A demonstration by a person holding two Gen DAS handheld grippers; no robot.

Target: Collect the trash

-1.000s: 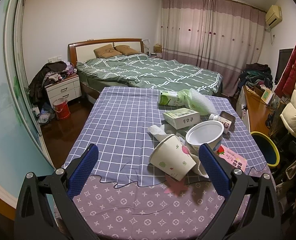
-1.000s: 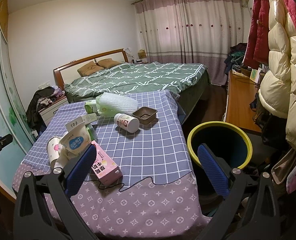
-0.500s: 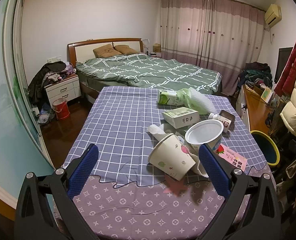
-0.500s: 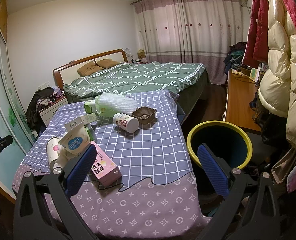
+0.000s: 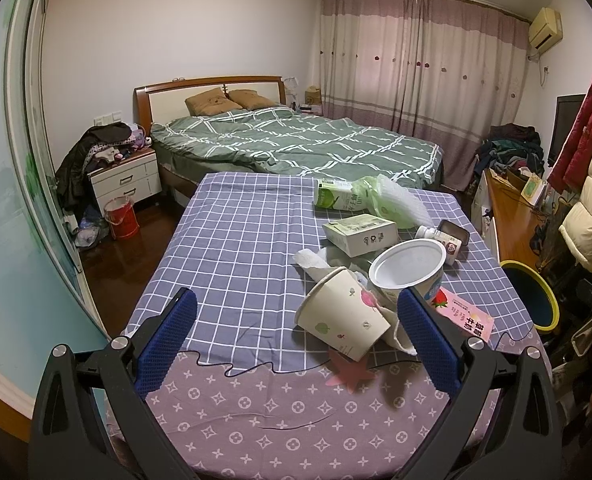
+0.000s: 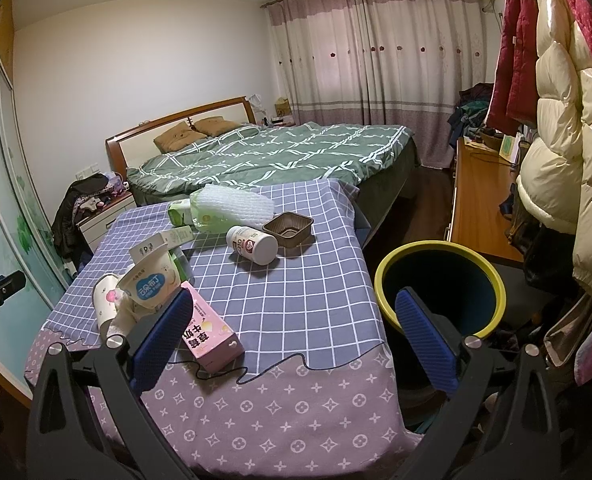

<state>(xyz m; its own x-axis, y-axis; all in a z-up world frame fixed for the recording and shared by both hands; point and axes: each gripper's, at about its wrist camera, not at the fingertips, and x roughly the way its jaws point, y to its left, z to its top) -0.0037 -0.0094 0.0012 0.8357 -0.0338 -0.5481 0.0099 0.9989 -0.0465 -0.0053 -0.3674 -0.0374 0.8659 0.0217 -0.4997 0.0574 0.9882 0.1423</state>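
Observation:
Trash lies on a table with a purple checked cloth [image 5: 236,240]. A tipped paper cup [image 5: 341,316] and a white pudding tub [image 5: 407,266] lie just ahead of my open, empty left gripper [image 5: 296,344]. A pink carton [image 6: 212,334], a white bottle [image 6: 252,243], a brown tray [image 6: 288,229], a white box [image 5: 359,234] and a green bag [image 6: 232,208] lie on the cloth too. My open, empty right gripper [image 6: 292,344] is above the table's near edge. A yellow-rimmed bin [image 6: 439,288] stands right of the table.
A green bed [image 5: 296,144] stands behind the table. A wooden desk [image 6: 479,204] and hanging coats [image 6: 555,120] are on the right. A nightstand [image 5: 124,178] with clothes and a red bucket [image 5: 122,222] stand at the left.
Both grippers have shifted very slightly; the trash on the table has not moved.

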